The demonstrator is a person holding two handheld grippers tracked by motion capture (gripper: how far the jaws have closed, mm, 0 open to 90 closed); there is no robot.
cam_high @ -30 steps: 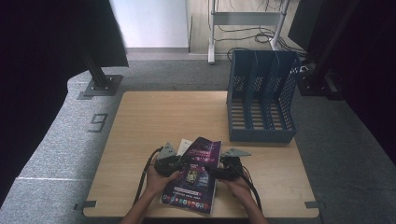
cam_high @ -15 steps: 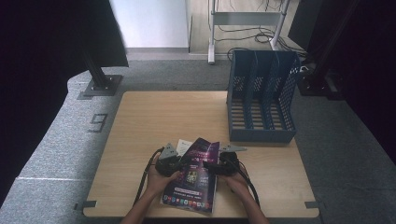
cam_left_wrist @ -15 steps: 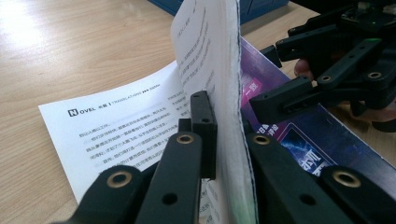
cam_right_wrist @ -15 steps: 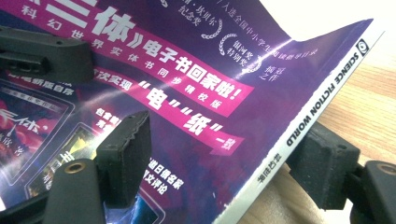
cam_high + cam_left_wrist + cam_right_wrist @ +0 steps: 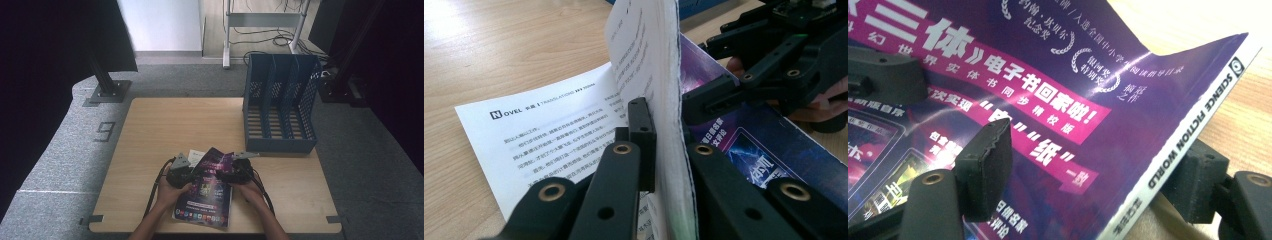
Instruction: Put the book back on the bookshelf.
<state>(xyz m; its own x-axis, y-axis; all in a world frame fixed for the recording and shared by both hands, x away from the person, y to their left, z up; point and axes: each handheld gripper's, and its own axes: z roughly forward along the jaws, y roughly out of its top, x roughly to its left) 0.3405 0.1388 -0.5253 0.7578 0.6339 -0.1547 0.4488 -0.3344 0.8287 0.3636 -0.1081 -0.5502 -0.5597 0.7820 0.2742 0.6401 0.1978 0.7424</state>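
While both forearms come in from the near edge of the counter [image 5: 150, 130], the hands meet over a purple magazine [image 5: 207, 192] lying near the front edge, its far part lifted. The left claw [image 5: 664, 135] is clamped tight on a raised sheaf of its pages; an open page reads "NOVEL". The right claw [image 5: 1088, 175] straddles the spine, its jaws wide and just closing in, one pad above the cover, one under the spine, neither yet pressing. Spine lettering reads "SCIENCE FICTION WORLD". A blue file rack [image 5: 280, 105] stands far right.
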